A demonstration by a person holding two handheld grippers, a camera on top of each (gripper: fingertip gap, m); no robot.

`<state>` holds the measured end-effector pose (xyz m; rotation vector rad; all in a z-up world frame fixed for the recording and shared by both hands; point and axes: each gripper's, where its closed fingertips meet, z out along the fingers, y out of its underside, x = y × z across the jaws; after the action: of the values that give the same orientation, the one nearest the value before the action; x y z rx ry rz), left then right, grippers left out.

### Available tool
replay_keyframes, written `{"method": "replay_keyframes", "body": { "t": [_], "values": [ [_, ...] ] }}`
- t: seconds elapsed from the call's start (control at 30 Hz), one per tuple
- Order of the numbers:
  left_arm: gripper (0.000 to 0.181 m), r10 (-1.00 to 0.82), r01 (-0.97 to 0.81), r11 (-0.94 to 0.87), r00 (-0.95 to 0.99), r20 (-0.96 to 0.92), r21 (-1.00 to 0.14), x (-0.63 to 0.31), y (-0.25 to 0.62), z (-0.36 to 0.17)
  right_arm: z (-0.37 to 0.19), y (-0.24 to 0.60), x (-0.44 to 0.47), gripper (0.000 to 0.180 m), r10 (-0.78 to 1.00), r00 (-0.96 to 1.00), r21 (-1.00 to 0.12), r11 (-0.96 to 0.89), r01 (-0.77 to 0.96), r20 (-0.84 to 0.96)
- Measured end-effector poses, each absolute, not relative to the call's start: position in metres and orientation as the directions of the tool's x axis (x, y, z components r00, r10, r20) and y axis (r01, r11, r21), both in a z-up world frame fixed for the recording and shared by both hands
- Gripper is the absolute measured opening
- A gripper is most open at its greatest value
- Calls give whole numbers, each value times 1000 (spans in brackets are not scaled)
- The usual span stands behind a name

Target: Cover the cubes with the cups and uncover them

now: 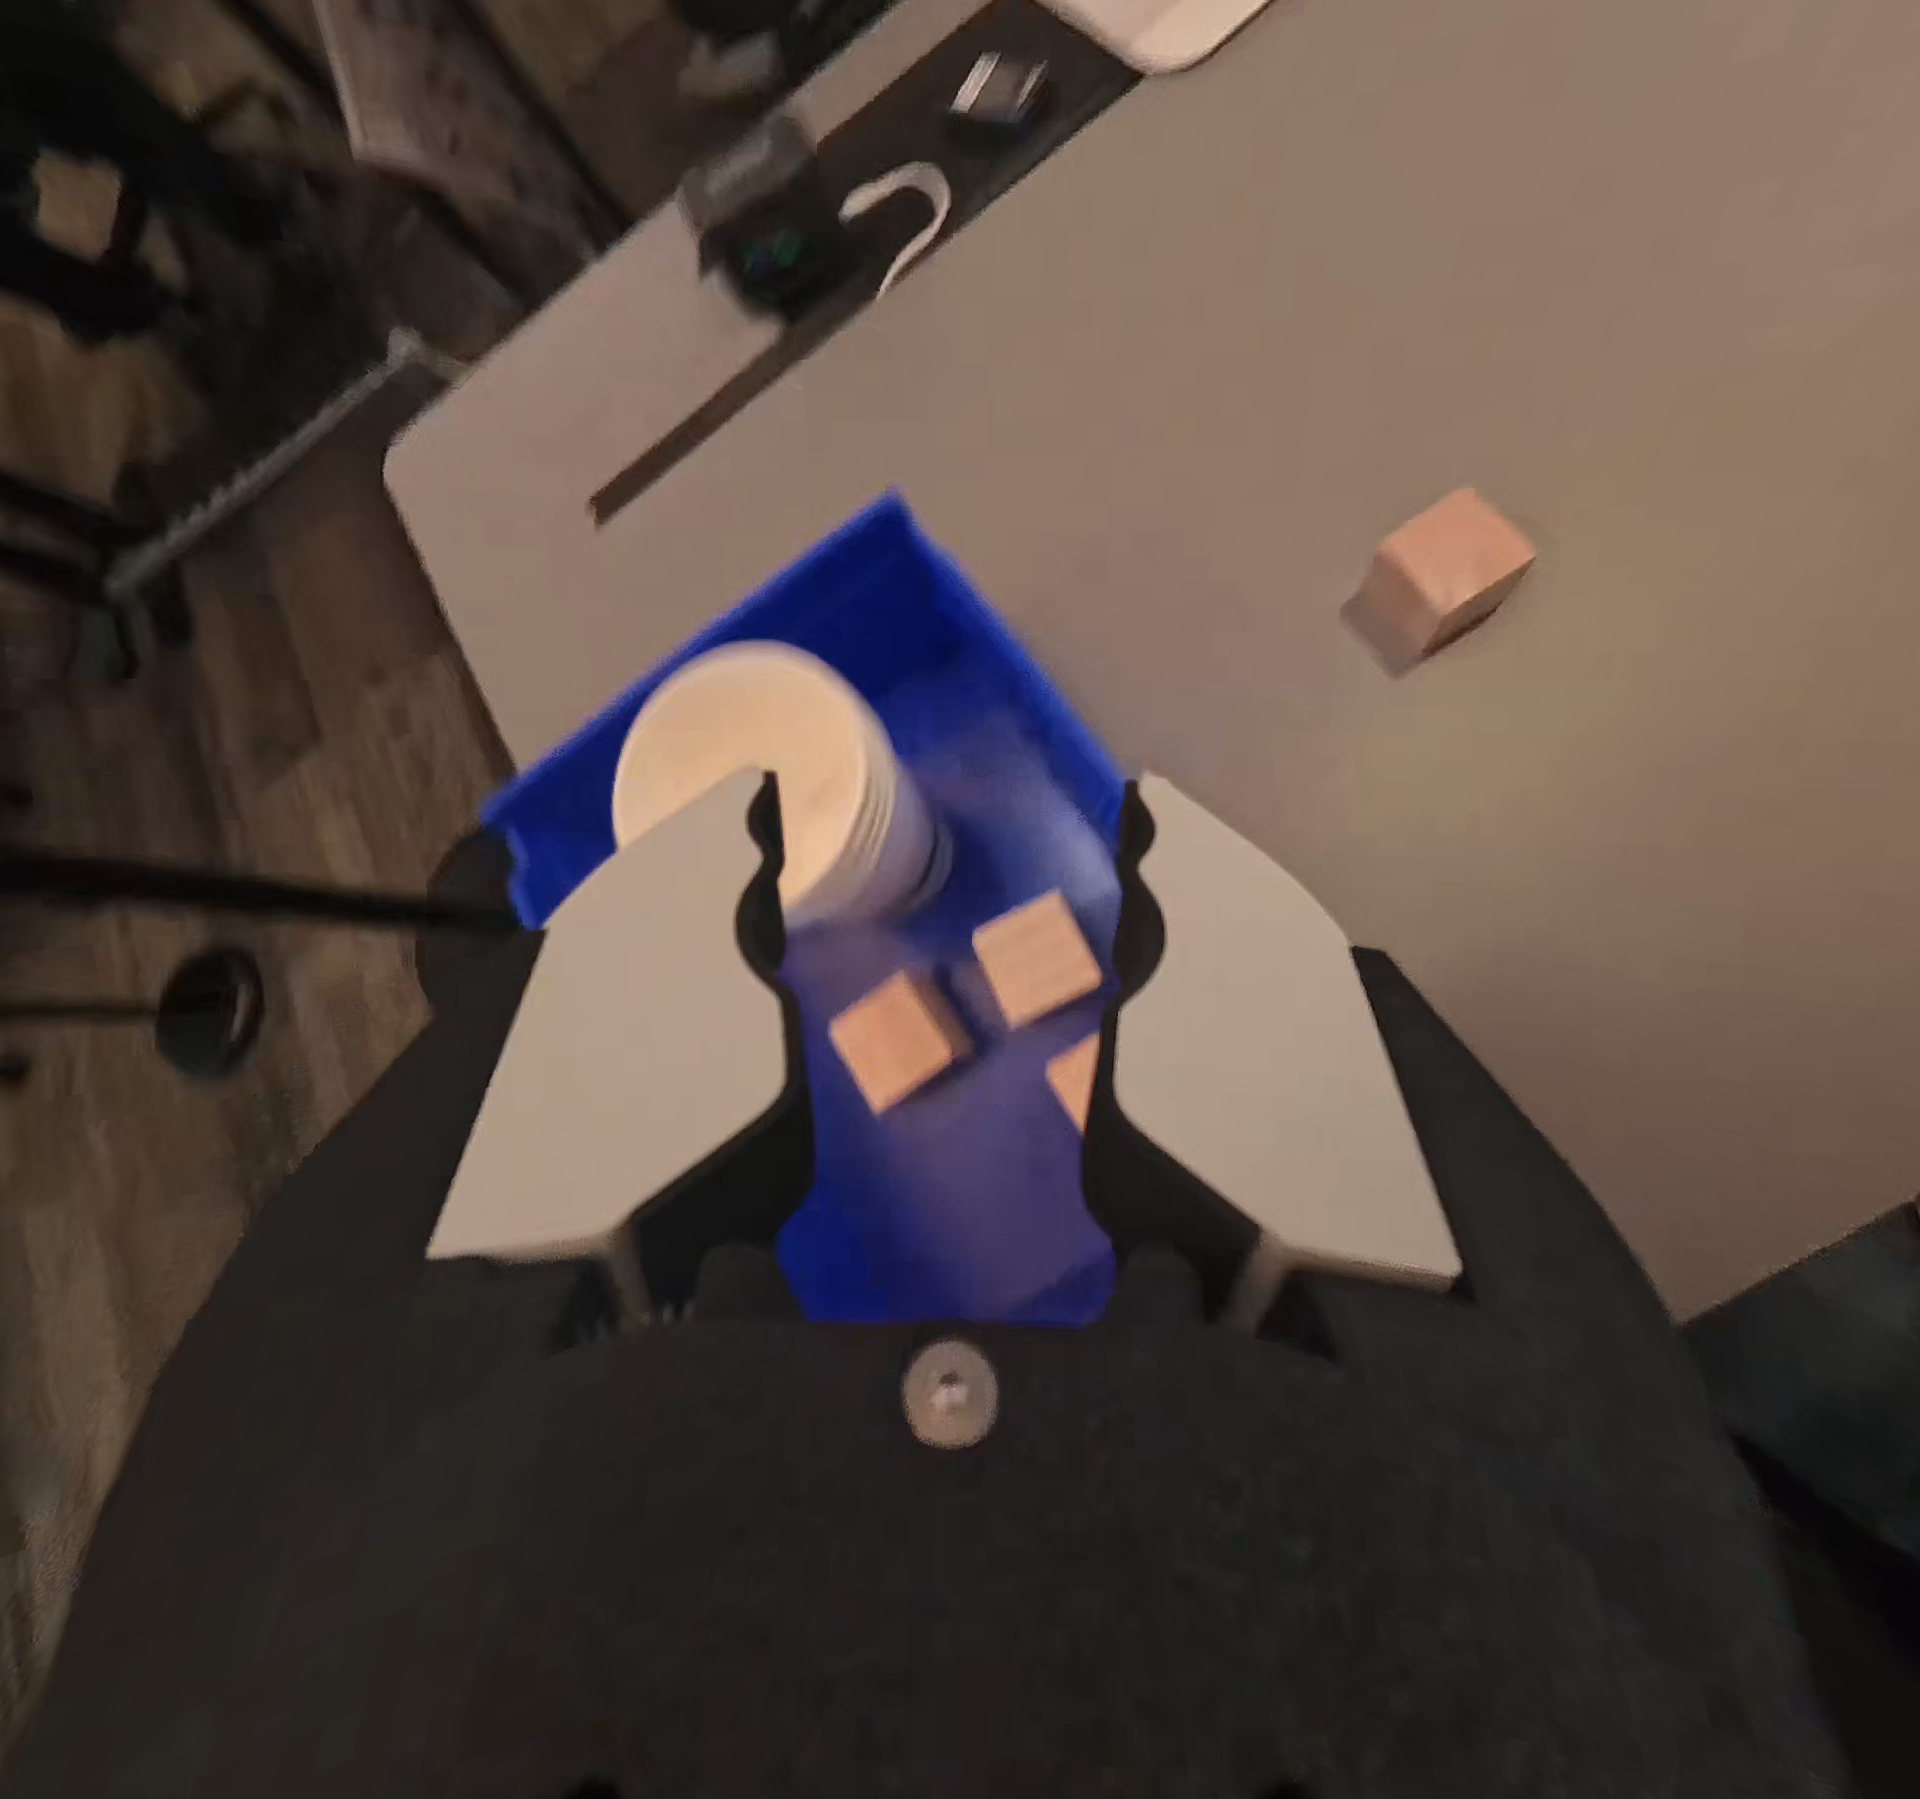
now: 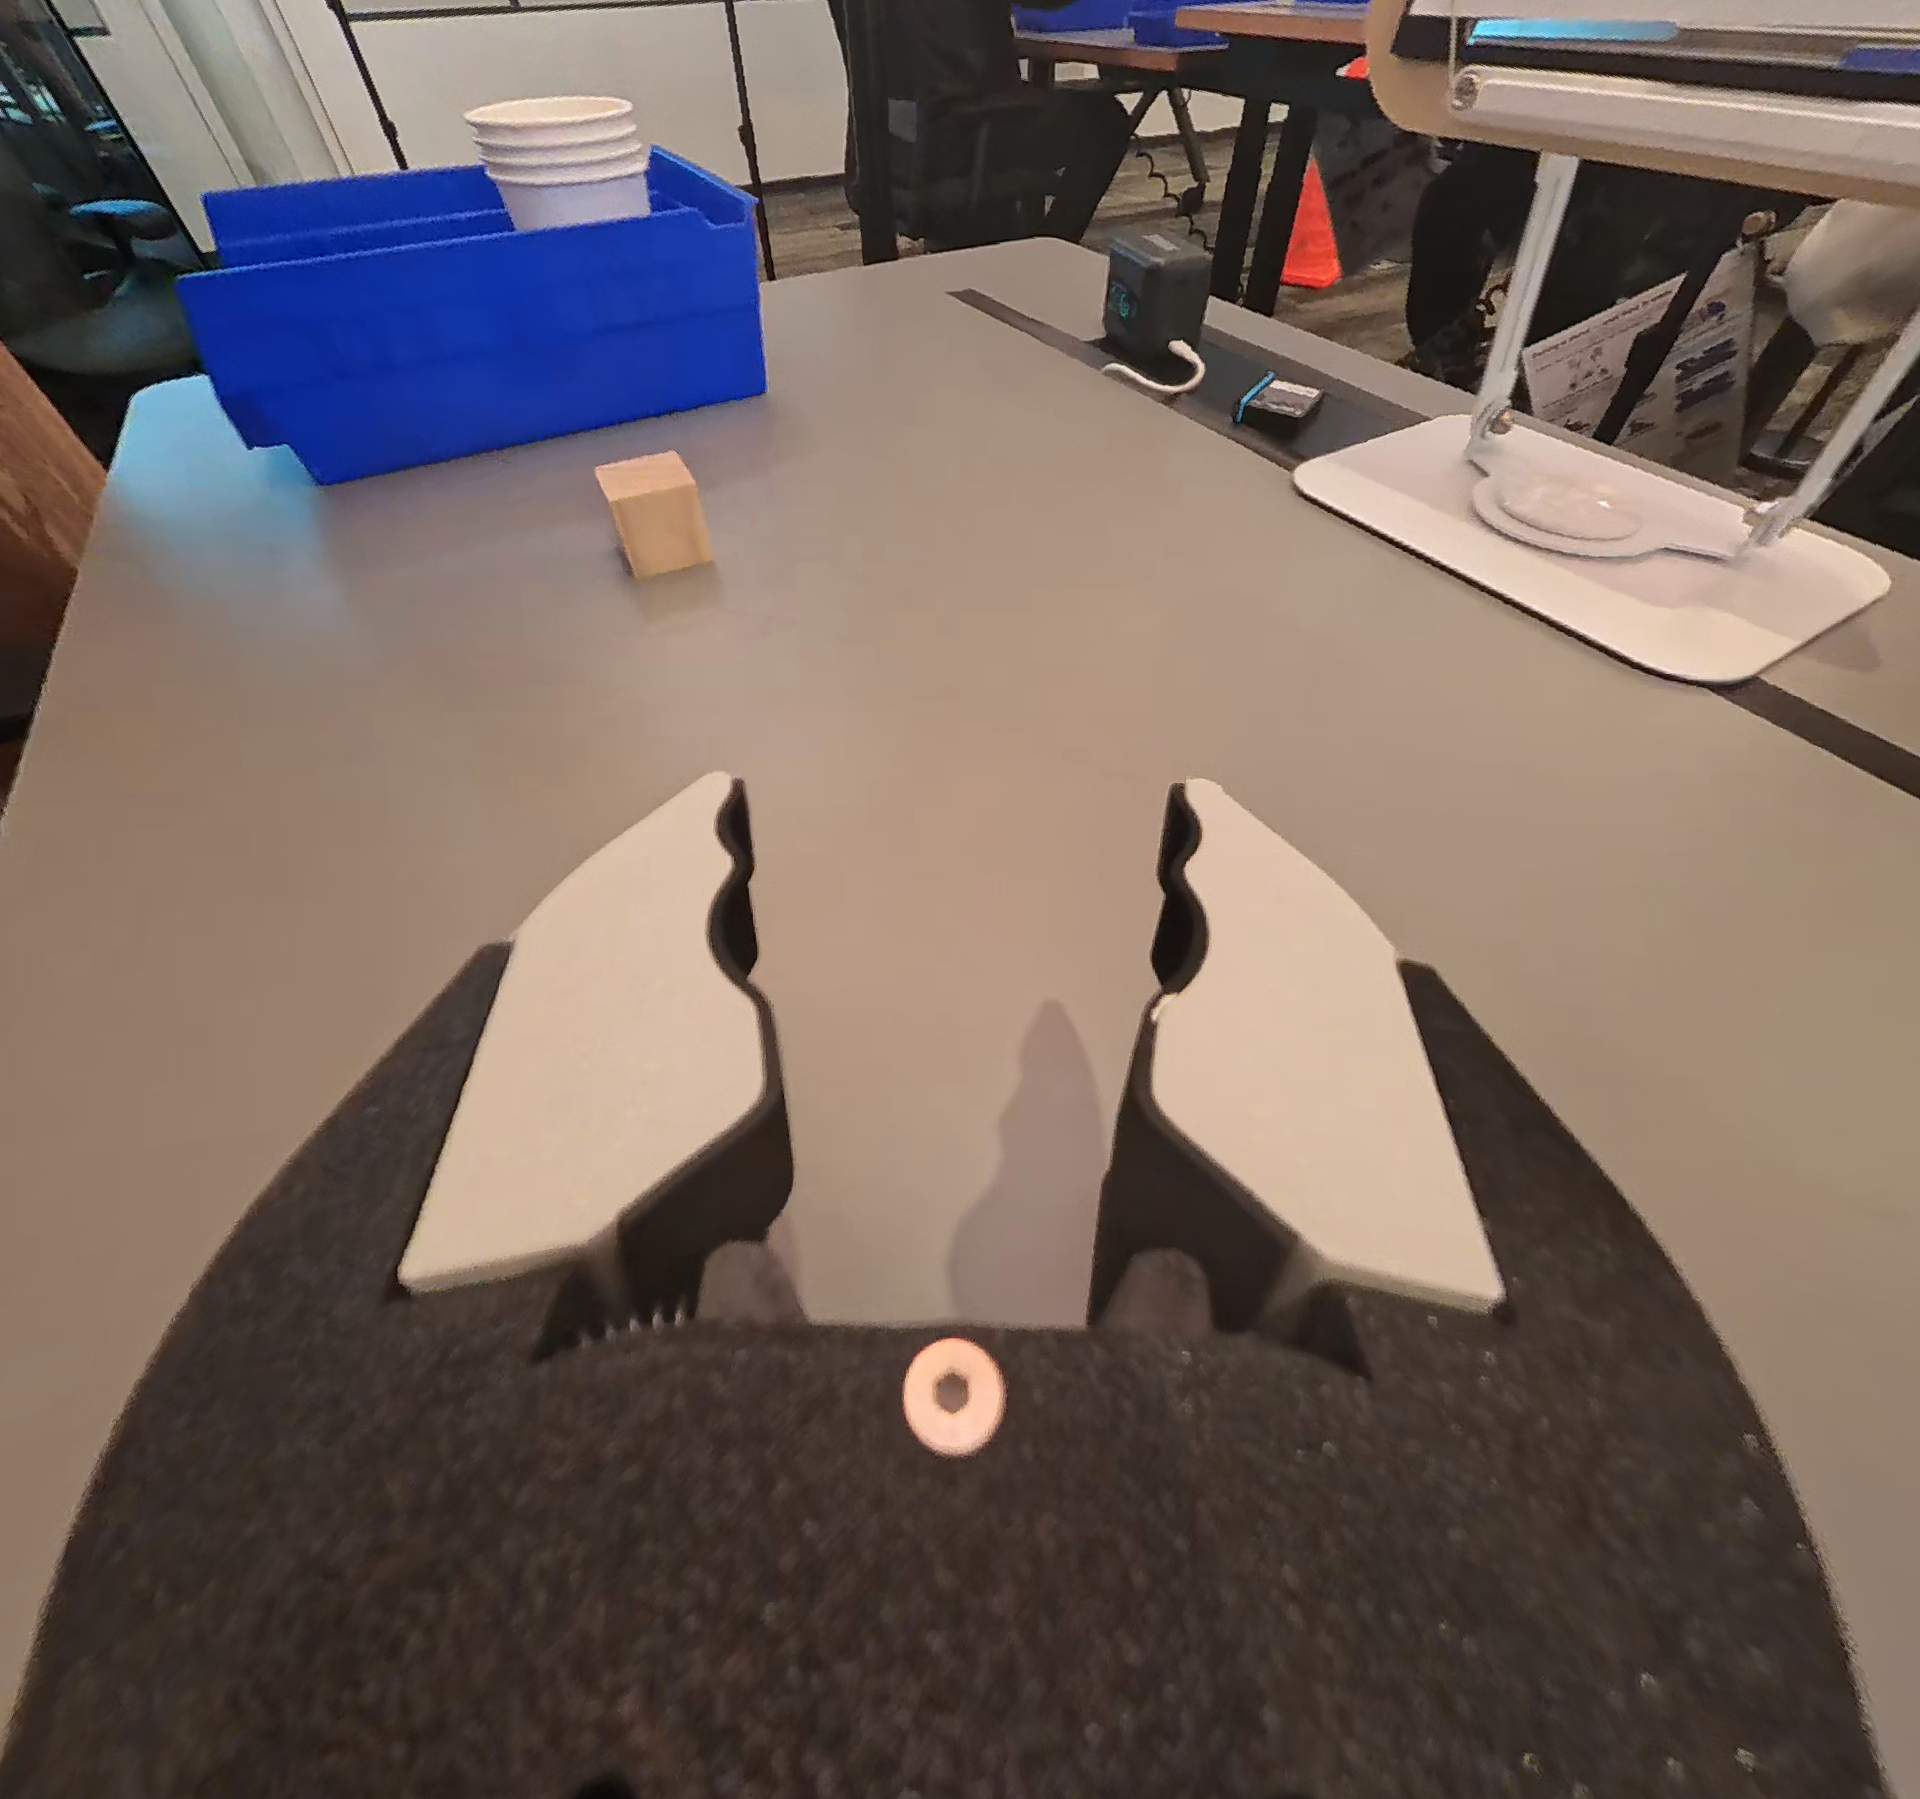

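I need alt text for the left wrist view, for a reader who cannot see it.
The open left claw hovers above a blue bin holding a stack of white paper cups and wooden cubes. One more cube lies outside on the grey table.

Grey table (image 2: pixel 935 606): dark strip running along its far right edge.
Black device (image 2: pixel 1153 295): upright on the strip, white cable (image 2: pixel 1164 373) beside it.
Small black block (image 2: pixel 1280 406): flat on the strip, nearer.
White stand base (image 2: pixel 1662 606): right edge.
Orange cone (image 2: pixel 1311 227): floor beyond the table.
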<state>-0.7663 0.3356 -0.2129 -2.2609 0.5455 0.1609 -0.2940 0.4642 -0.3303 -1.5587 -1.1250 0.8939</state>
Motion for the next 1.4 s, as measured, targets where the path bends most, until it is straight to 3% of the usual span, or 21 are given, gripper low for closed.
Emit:
{"method": "replay_keyframes", "body": {
  "t": [0.13, 0.23, 0.33, 0.77, 1.4],
  "values": [
    [63, -64, -136, -783, 988, -138, -607, -814, 289, -267, -328, 458, -298, 74, 959, 284, -968, -75, 239, -4],
    [65, 124, 106, -810, 992, 8, -577, -825, 264, -302, -327, 456, -299, 74, 960, 281, -968, -67, 241, 3],
    [73, 212, 197, -810, 977, 37, -552, -826, 252, -325, -327, 456, -300, 75, 961, 276, -969, -75, 234, -8],
    [72, 324, 282, -790, 946, 20, -544, -850, 277, -335, -332, 455, -302, 74, 963, 270, -966, -85, 244, -16],
    [62, 346, 286, -861, 936, -70, -421, -863, 311, -390, -329, 450, -304, 75, 967, 255, -966, -74, 247, -9]
  ]
}}
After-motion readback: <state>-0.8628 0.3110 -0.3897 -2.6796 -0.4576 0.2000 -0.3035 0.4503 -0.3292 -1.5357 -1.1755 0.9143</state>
